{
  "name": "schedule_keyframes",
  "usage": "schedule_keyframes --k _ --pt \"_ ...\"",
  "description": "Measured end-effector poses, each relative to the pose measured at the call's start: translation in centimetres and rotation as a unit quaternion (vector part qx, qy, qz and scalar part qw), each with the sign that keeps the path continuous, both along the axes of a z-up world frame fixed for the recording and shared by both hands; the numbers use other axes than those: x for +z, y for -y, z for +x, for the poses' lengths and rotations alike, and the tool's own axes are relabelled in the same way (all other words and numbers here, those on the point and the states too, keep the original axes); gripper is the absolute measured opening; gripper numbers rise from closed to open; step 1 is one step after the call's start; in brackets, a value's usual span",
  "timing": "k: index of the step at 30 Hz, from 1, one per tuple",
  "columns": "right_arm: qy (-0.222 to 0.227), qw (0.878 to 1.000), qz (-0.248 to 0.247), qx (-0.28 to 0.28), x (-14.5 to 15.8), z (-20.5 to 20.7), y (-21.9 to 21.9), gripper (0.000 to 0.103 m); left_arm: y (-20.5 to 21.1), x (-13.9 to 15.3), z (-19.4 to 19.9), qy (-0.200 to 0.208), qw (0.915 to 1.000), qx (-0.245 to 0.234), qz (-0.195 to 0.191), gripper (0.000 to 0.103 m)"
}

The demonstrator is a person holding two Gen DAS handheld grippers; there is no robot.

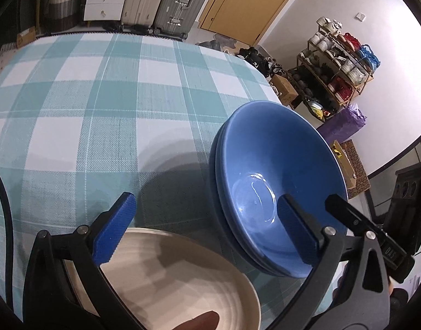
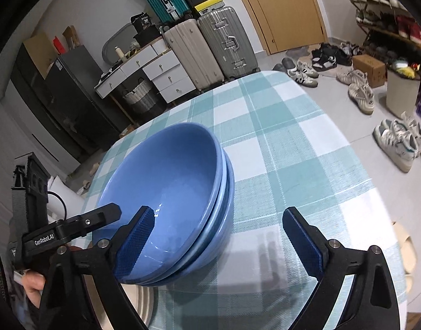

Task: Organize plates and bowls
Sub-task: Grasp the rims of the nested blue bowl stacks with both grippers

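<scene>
So your stack of blue bowls (image 1: 276, 181) is sitting nested on the tabletop (image 1: 106, 104), the one with the teal and white check cloth, close to the near edge and tipped a bit in both views because of the fisheye. Looks like three bowls nested going by the rims in the right wrist view, though I wouldn't swear to the count. Just beside the stack on the near side there's a cream ribbed plate (image 1: 180, 283), lying flat on the cloth, and its rim peeks out under the bowls in the right wrist view too (image 2: 144, 299). Your left tongs (image 1: 207, 231) are spread wide, holding nothing: the left pad hangs over the plate's far rim and the right pad (image 1: 295, 233) sits in front of the top bowl's inside. Your right tongs (image 2: 218, 244) are spread wide as well and empty, with the left pad (image 2: 136, 244) in front of the bowl stack's near side and the other pad out over bare cloth. I can't tell whether either pad is actually touching a bowl. Each view also catches the other gripper's black body at the side. Behind the tabletop you've got suitcases (image 2: 210, 46), a white drawer unit (image 2: 161, 74), a shoe rack (image 1: 339, 66) and sneakers (image 2: 397, 140) on the floor.
</scene>
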State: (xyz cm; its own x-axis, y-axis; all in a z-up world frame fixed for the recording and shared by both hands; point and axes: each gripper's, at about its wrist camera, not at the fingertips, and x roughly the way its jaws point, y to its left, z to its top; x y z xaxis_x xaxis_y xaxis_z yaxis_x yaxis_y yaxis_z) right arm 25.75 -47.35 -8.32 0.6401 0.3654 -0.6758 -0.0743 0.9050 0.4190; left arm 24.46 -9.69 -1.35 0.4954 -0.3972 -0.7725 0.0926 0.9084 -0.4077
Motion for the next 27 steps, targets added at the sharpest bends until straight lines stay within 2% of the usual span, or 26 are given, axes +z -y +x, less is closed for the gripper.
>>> schedule_keyframes --k 2,3,5,7,12,13,18,27 --pt "-0.002 1.0 0.01 0.008 -0.3 0.2 -0.2 0.088 0.2 -0.3 0.3 -0.003 1.0 -0.005 -0.006 0.096" --pt "-0.004 1.0 0.013 0.011 -0.5 0.2 -0.3 0.08 0.4 -0.4 0.4 -0.003 0.9999 -0.012 -0.01 0.093" --pt "-0.008 1.0 0.015 0.014 -0.7 0.4 -0.5 0.074 0.8 -0.6 0.4 -0.007 0.9996 -0.024 -0.013 0.08" --pt "-0.007 1.0 0.017 0.017 -0.8 0.4 -0.6 0.065 1.1 -0.7 0.4 -0.001 0.9995 -0.029 -0.013 0.074" --pt "-0.003 1.0 0.02 0.018 -0.6 0.1 -0.7 0.051 1.6 -0.3 0.3 0.016 0.9991 -0.038 -0.009 0.065" --pt "-0.001 1.0 0.019 0.02 -0.5 0.0 -0.8 0.049 1.7 -0.2 0.2 0.02 0.999 -0.038 -0.007 0.06" --pt "0.009 1.0 -0.004 0.018 0.1 -0.1 -1.3 0.043 2.1 0.5 -0.2 0.025 0.9986 -0.045 -0.005 0.039" --pt "0.013 1.0 -0.023 0.014 0.1 -0.3 -1.4 0.042 2.5 1.3 -1.5 0.041 0.9979 -0.046 0.019 0.038"
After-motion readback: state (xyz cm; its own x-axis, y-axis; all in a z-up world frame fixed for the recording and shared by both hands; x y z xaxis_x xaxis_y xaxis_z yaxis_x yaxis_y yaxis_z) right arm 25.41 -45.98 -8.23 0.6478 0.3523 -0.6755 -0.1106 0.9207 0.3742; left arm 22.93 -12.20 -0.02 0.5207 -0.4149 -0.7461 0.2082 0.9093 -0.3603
